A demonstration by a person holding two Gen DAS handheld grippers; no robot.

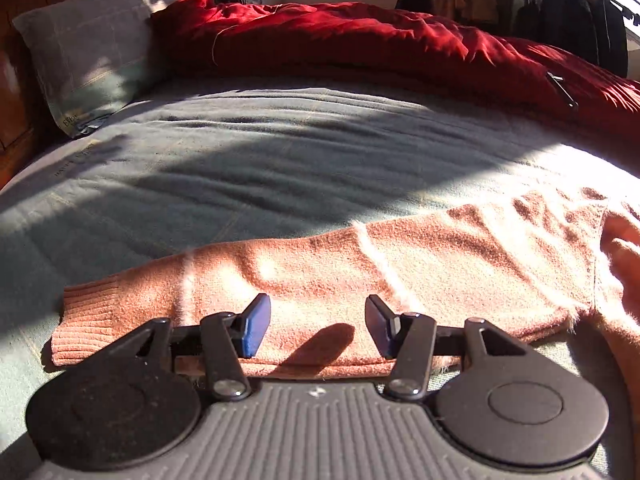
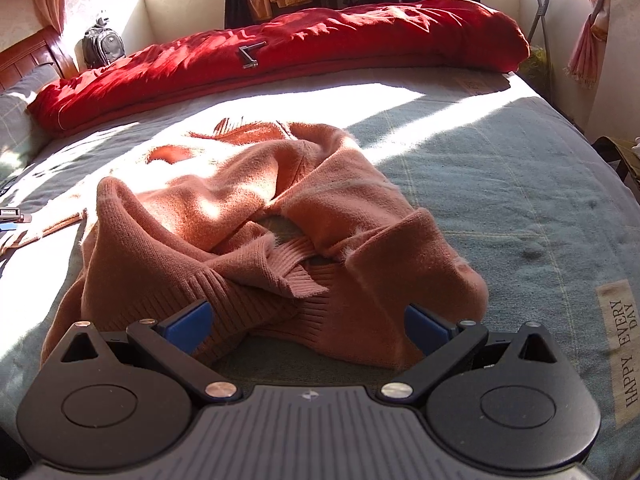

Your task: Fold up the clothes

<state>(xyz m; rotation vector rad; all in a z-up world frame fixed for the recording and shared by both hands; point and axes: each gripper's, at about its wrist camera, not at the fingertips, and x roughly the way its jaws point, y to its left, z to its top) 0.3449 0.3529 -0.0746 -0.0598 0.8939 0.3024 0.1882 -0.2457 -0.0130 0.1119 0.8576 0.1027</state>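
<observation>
A fuzzy orange-pink sweater [image 1: 420,264] lies on the grey-green bedspread [image 1: 260,152]. In the left wrist view one sleeve stretches flat to the left, its ribbed cuff [image 1: 86,320] at the end. My left gripper [image 1: 316,326] hovers over that sleeve with its blue pads apart and nothing pinched between them. In the right wrist view the sweater's body [image 2: 256,216] is bunched, with ribbed hems crossed near the front. My right gripper [image 2: 308,326] stands wide open, its pads either side of the crumpled ribbed edge [image 2: 280,292] and not pressing on it.
A rolled red duvet [image 2: 300,48] lies along the far side of the bed. A grey pillow [image 1: 92,52] rests at the wooden headboard, a backpack [image 2: 102,46] behind it. Dark clothes hang on a rack [image 1: 572,12] by the window. The bedspread [image 2: 500,168] to the right bears a printed label.
</observation>
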